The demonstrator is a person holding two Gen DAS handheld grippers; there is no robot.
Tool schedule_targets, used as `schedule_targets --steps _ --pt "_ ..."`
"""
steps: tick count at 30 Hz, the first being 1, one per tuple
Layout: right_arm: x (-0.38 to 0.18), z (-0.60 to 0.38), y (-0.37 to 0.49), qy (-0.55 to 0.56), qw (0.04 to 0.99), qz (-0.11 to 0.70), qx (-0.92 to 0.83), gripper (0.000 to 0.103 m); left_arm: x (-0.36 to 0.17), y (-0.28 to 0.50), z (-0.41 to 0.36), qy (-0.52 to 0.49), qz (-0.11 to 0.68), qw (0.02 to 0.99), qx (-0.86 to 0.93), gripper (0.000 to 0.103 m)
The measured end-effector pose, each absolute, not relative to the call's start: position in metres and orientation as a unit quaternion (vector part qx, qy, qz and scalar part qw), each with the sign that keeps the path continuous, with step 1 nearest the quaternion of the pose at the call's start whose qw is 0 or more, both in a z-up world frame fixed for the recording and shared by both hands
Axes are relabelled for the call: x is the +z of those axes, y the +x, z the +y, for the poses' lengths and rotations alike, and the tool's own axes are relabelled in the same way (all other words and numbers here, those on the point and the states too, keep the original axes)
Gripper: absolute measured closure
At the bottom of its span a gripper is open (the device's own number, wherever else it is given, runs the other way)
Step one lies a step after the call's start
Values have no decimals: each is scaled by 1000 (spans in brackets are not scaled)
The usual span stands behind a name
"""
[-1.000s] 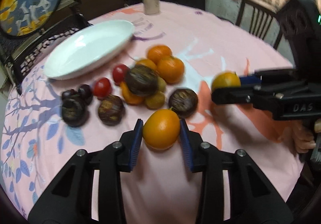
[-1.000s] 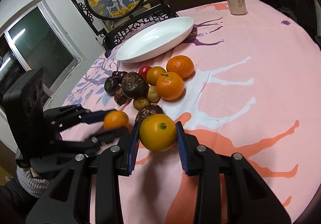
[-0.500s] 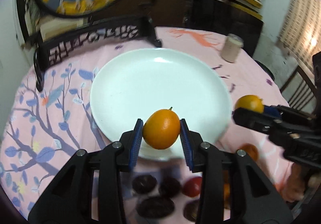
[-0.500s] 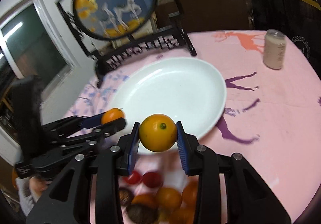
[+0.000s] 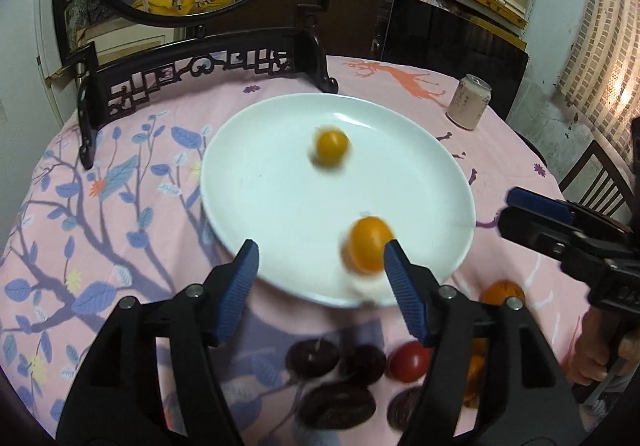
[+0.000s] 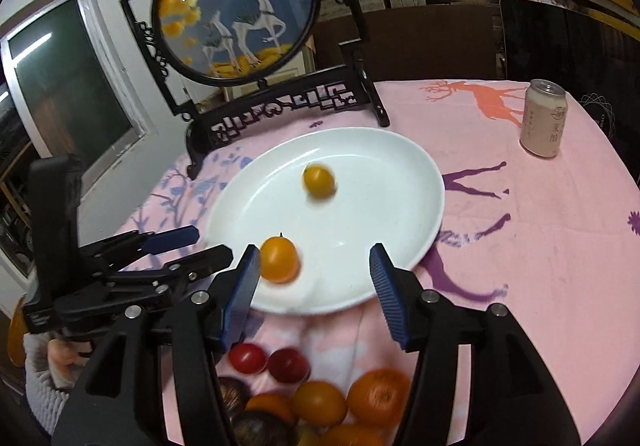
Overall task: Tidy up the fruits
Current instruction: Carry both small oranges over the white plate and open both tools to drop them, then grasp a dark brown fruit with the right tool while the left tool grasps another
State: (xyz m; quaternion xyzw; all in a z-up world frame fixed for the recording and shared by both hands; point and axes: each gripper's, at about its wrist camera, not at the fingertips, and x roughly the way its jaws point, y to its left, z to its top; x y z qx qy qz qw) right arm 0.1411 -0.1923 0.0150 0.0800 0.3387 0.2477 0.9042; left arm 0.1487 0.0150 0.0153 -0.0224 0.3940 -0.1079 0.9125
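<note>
A white plate (image 5: pixel 280 206) lies on the pink tablecloth; it also shows in the right wrist view (image 6: pixel 380 174). Two small oranges are on it, both motion-blurred: one near its middle (image 5: pixel 330 145) (image 6: pixel 319 181), one near its front rim (image 5: pixel 368 244) (image 6: pixel 279 259). My left gripper (image 5: pixel 320 266) is open and empty over the plate's front edge. My right gripper (image 6: pixel 312 270) is open and empty beside it. The left gripper also shows at the left of the right wrist view (image 6: pixel 188 246), and the right gripper at the right of the left wrist view (image 5: pixel 532 210).
A pile of fruit lies in front of the plate: tomatoes (image 6: pixel 248 358), oranges (image 6: pixel 376 398), dark mangosteens (image 5: pixel 340 402). A drink can (image 6: pixel 544 120) stands at the back right. A framed deer screen (image 6: pixel 240 6) on a black stand sits behind the plate.
Both grippers have opened and let go of their oranges, which now roll on the plate. One second ago both were carrying the oranges from the pile toward the plate.
</note>
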Motion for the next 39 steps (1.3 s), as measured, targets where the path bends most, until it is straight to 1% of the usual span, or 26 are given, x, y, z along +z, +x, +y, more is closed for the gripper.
schedule_targets --steps 5,6,9,12,14,24,26,28,36,37,38,39 --pt "13 -195 102 74 907 323 261 46 10 116 21 -7 390 915 -99 35" --pt "10 -196 93 71 908 321 261 46 8 110 22 -1 389 916 -97 33" --pt "-2 -197 75 73 902 330 268 46 1 86 24 14 391 915 -94 32" --pt "-12 -191 61 56 900 337 269 46 -4 69 23 25 392 915 -92 25" --pt "-16 -186 51 41 902 335 271 46 -5 61 20 36 389 916 -89 24" --pt "-35 -158 28 -36 902 336 268 46 -11 56 10 60 393 913 -87 23" --pt "-35 -160 29 -34 904 335 265 46 -10 55 10 62 391 914 -85 22" --pt "-34 -163 30 -28 908 329 258 46 -9 55 10 64 388 916 -82 16" --pt "-37 -167 37 -21 910 330 249 46 -11 53 3 81 388 914 -87 16" --pt "-38 -164 37 -27 910 329 250 52 -12 53 2 84 388 914 -88 16" --pt "-39 -163 36 -33 909 331 250 61 -13 53 0 88 389 913 -89 16" --pt "-41 -160 37 -40 908 335 248 62 -14 53 -1 91 389 912 -89 16"
